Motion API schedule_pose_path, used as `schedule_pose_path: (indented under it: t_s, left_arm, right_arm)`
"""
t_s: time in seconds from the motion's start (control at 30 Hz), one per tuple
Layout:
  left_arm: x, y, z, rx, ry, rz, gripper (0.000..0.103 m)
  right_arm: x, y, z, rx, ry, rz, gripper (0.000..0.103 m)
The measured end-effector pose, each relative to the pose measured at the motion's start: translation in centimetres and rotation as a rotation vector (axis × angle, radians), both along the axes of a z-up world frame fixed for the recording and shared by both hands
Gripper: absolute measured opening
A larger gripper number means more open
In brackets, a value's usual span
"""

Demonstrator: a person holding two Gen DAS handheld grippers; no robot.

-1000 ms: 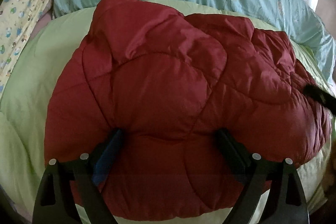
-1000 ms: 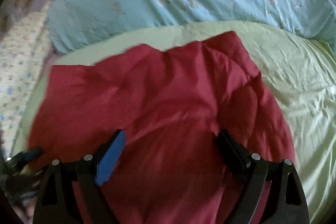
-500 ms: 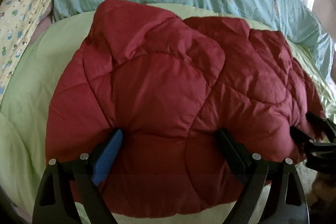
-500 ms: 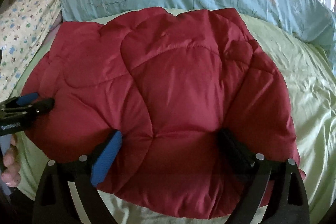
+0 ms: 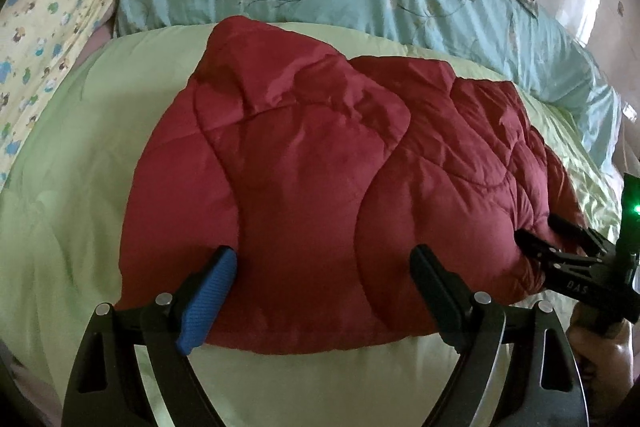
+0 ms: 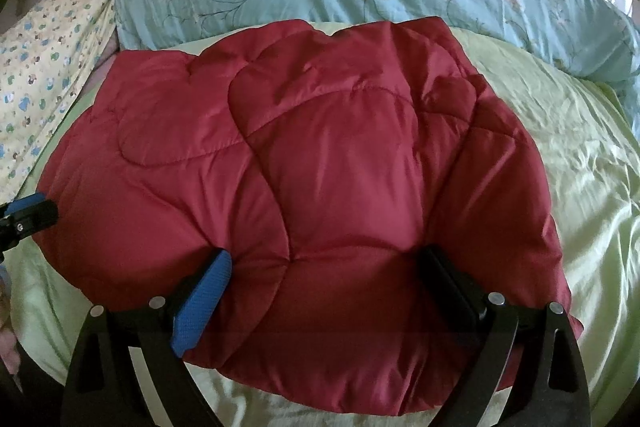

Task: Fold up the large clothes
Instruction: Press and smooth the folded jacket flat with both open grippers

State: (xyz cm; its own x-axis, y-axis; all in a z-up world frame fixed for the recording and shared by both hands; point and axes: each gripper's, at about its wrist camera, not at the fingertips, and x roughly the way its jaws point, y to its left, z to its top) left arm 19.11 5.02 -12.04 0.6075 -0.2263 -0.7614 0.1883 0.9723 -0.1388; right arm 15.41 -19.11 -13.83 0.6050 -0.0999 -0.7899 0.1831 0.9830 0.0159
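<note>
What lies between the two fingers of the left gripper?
In the left wrist view, the near edge of the red quilted garment fills the gap of the left gripper; its fingers stand wide apart against the padding, on the green bedcover.

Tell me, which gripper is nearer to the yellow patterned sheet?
Left. The left gripper is at the red jacket's end nearest the yellow patterned sheet; the right gripper is at the jacket's opposite end, farther away.
</note>
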Motion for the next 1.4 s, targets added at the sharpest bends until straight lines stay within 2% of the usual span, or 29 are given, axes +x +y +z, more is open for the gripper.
schedule_pose_path:
  t_s: [0.2,0.33,0.47,0.57,0.77,0.87,1.0,1.07,1.2,1.33,1.4]
  left_arm:
    - [0.0,0.8,0.4,-0.013,-0.005,0.002,0.087]
    - [0.8,0.5,0.2,-0.022,0.001,-0.01,0.087]
    - [2.0,-0.8,-0.6,0.035,0.014,-0.022,0.088]
    - [3.2,-1.2,-1.0,0.039,0.029,-0.027,0.091]
    - [5.5,-1.5,-1.7,0.04,0.066,-0.036,0.094]
    - [6.8,-2.0,-2.0,0.05,0.079,-0.037,0.096]
    - [8.3,-2.2,-2.3,0.048,0.097,-0.021,0.099]
    - [8.4,-2.2,-2.6,0.05,0.098,-0.01,0.101]
    - [8.2,-2.6,-2.9,0.074,0.09,-0.009,0.101]
    - [8.1,-2.8,-3.0,0.077,0.084,-0.008,0.102]
    - [8.0,-2.9,-3.0,0.08,0.08,-0.005,0.102]
  right_arm:
    - [-0.2,0.0,0.9,0.018,0.006,-0.021,0.095]
    - [-0.7,0.2,2.6,0.062,-0.035,-0.018,0.095]
    - [0.7,0.6,4.0,0.083,-0.05,0.023,0.095]
    - [2.8,1.1,4.4,0.073,-0.033,0.068,0.095]
    - [7.5,0.2,2.3,0.06,0.076,0.062,0.097]
    - [8.9,-1.7,1.2,0.023,0.091,0.004,0.096]
    - [9.8,-3.0,0.2,0.046,0.096,-0.031,0.097]
    - [9.6,-2.8,0.2,0.03,0.095,-0.035,0.097]
    - [8.6,-2.8,1.0,0.059,0.056,-0.033,0.096]
    - [5.1,-1.9,3.7,0.087,-0.027,-0.03,0.096]
    - [3.7,-1.2,4.1,0.078,-0.037,-0.013,0.096]
